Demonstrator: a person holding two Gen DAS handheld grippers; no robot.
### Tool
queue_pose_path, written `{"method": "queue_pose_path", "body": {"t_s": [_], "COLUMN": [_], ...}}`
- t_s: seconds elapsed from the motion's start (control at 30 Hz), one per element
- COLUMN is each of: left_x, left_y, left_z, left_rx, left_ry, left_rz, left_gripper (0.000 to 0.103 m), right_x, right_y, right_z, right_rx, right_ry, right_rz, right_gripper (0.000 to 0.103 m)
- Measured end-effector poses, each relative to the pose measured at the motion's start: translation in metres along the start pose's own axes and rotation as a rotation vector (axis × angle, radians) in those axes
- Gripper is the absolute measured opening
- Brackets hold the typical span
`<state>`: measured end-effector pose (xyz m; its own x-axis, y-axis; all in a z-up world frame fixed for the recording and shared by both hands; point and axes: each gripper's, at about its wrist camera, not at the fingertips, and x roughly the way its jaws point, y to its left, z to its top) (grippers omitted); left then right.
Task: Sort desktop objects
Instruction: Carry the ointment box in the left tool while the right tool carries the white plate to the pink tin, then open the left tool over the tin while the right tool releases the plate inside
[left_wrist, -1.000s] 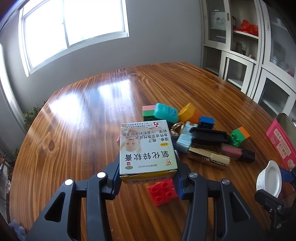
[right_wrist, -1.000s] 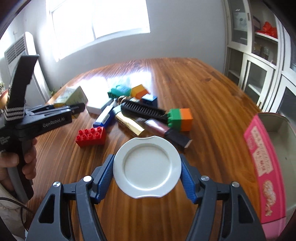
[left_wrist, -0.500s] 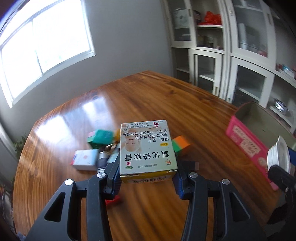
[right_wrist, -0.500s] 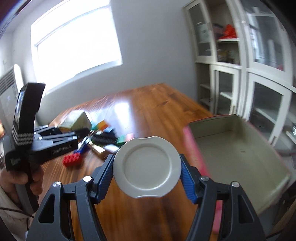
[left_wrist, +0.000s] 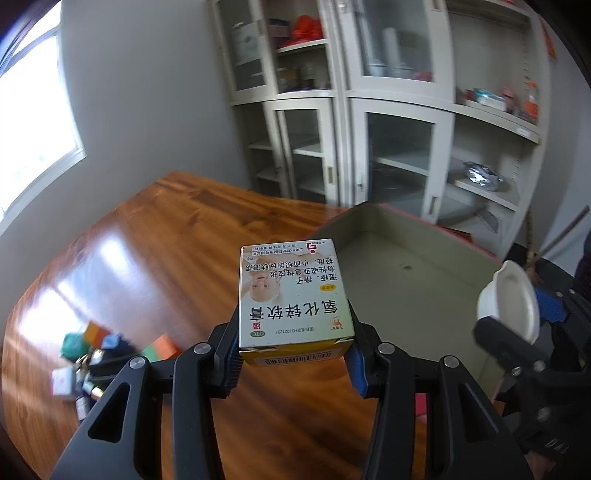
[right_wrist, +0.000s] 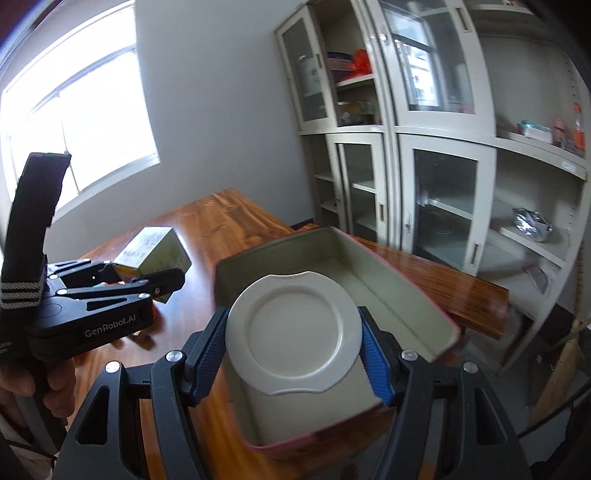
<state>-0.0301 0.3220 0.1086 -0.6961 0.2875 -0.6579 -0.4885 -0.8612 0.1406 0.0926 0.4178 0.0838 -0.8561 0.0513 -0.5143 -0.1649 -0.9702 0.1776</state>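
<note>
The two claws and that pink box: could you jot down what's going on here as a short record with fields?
left claw: shut on the ointment carton
right claw: shut on the white jar lid
pink box: open, inside bare where visible, on the wooden table
position: both items held over or beside the box
left behind: toy blocks and other small items, blurred
likely next: drop both into the box
</note>
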Motion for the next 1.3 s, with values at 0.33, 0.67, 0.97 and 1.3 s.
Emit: {"method": "queue_pose_path", "body": {"t_s": [0.33, 0.67, 0.97, 1.3], "left_x": [0.032, 0.055, 0.056, 0.041], "left_y": [-0.039, -0.053, -0.057, -0.039], "left_z": [0.012, 0.013, 0.013, 0.005], "left_rx": [0.047, 0.061, 0.071, 0.026], "left_ry": [0.036, 0.075, 0.083, 0.078], "left_rz": [-0.049, -0.088, -0.087, -0.025], "left_gripper": [0.05, 0.05, 0.05, 0.077], "right_x": [0.013, 0.022, 0.022, 0.018], "right_y": [-0.019, -0.03, -0.038, -0.031], "right_z": [-0.001, -0.003, -0.001, 0.001], "right_rx": [0.009, 0.024, 0.032, 0.044], "right_ry": [0.027, 0.047, 0.047, 0.048], "right_rz": [-0.053, -0.08, -0.089, -0.05], "right_gripper": [0.071, 0.071, 0.071, 0.084]}}
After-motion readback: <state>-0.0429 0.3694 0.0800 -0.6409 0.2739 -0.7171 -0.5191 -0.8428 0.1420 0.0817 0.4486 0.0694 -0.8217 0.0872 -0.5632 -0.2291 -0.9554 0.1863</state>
